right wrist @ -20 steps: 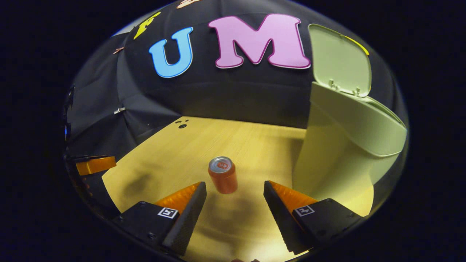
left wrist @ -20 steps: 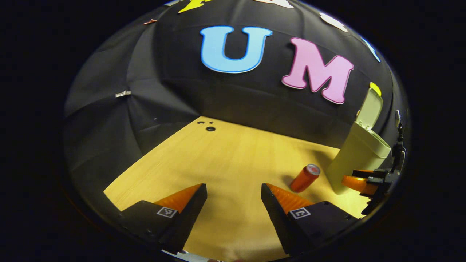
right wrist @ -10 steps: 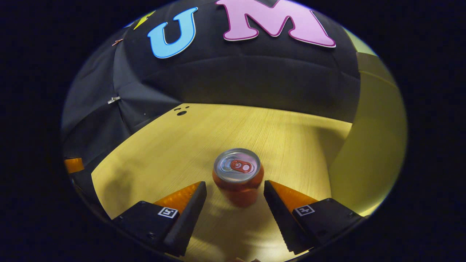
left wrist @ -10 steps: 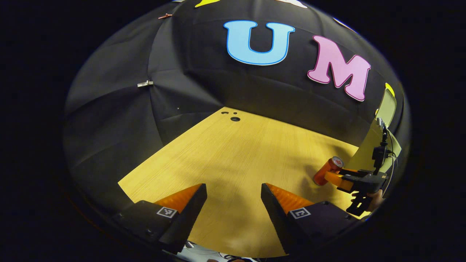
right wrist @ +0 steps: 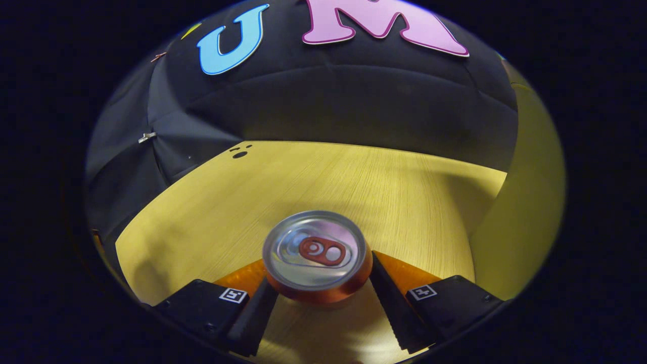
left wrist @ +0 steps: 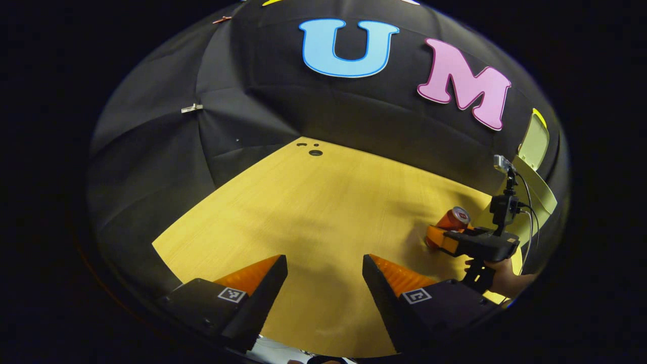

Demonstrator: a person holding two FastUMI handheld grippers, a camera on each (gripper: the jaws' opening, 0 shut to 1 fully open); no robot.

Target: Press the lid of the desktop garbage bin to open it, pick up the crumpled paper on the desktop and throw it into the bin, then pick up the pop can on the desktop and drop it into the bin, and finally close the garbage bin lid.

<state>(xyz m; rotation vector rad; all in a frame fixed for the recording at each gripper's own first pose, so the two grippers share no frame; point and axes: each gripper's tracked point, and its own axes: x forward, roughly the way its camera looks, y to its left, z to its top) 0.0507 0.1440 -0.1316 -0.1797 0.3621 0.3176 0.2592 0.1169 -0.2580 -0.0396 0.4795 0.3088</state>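
An orange pop can (right wrist: 316,253) with a silver top stands upright on the wooden table (right wrist: 354,177), right between the fingers of my right gripper (right wrist: 323,270). Its jaws are wide open, one on each side of the can. In the left gripper view the same can (left wrist: 453,219) shows at the far right with the right gripper (left wrist: 438,237) around it, held by a hand (left wrist: 505,280). The pale green bin (left wrist: 530,189) stands just behind, its lid (left wrist: 536,141) raised. My left gripper (left wrist: 324,260) hangs open over bare table, well left of the can.
The bin wall (right wrist: 525,202) rises close on the right of the can in the right gripper view. Small holes (left wrist: 314,151) mark the table's far corner. The black cloth wall closes the back and left sides.
My right gripper has moved forward and down until the can sits between its open fingers. The left gripper has swung slightly, hardly shifting over the table.
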